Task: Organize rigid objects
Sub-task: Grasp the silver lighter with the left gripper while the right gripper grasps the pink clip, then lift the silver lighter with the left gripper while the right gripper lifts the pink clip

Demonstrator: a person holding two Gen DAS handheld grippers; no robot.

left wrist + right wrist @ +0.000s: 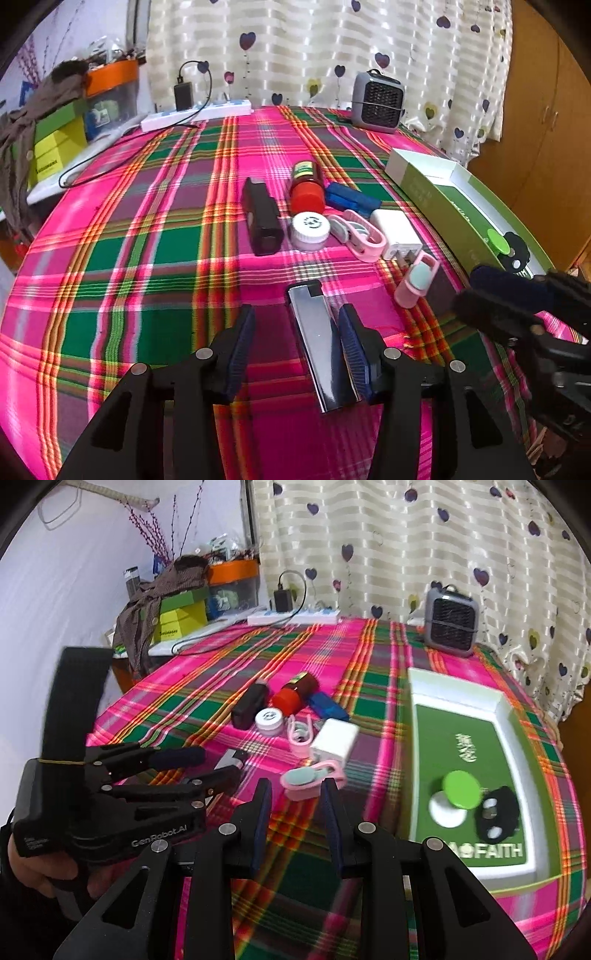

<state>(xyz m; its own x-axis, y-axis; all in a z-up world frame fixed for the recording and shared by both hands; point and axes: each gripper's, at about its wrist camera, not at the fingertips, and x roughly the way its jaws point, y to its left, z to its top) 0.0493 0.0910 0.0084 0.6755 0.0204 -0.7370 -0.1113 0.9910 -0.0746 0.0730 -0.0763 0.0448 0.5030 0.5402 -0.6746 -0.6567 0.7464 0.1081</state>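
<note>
My left gripper is open; a silver lighter lies on the cloth between its fingers, against the right finger. My right gripper is open and empty, just short of a pink clip with a teal pad. Further off lie a black case, a red-capped bottle, a blue object, a white round jar, a pink clip and a white charger. The green-lined box holds a green disc, a white disc and a black piece.
A grey mini fan stands at the table's far edge. A white power strip with a black adapter and cable lies at the far left. Stacked boxes and cloth sit beyond the left edge. A wooden cabinet is on the right.
</note>
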